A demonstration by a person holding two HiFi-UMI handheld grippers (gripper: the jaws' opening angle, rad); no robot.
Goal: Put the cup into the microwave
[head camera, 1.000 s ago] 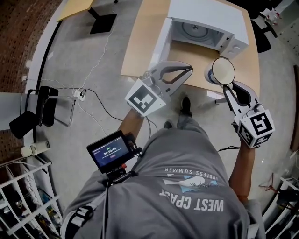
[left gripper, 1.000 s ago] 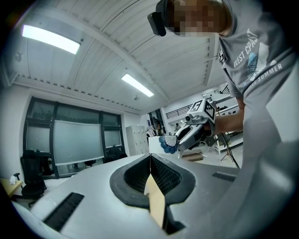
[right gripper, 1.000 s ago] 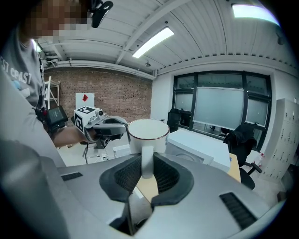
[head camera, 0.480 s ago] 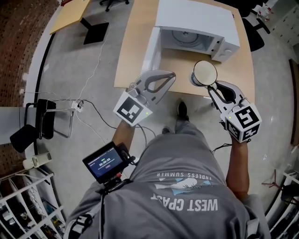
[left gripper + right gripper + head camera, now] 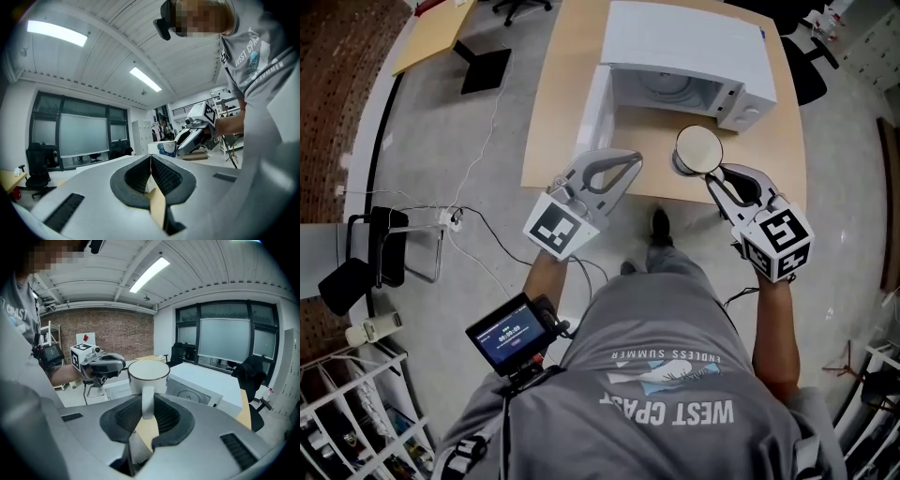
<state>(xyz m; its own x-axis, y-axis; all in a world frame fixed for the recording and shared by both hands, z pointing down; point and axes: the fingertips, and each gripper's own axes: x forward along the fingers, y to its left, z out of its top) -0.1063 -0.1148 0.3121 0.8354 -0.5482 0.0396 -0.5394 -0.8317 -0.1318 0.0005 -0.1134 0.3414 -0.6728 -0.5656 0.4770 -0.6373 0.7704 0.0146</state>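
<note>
- Head view: a white microwave (image 5: 689, 52) sits on the wooden table (image 5: 562, 94) with its door (image 5: 592, 105) swung open to the picture's left, so the cavity shows.
- The cup (image 5: 697, 150), white with a dark rim, is outside the oven, just in front of its opening and above the table's near edge. It is carried at the tip of the right gripper (image 5: 712, 173).
- The left gripper (image 5: 630, 161) hangs beside it to the left, apart from the cup and near the open door.
- Left gripper view: the two dark pads (image 5: 161, 176) meet along a thin seam with nothing held between them. Across the room the other gripper shows with the cup at its tip.
- Right gripper view: the jaws are clamped on the cup's handle (image 5: 147, 401), which stands upright between the pads. The cup's body sits just past the jaw tips with its mouth facing up.
- Behind the cup and to its right lies the open oven with its round turntable (image 5: 190, 395) visible. The left gripper shows at the left, its jaws together.
</note>
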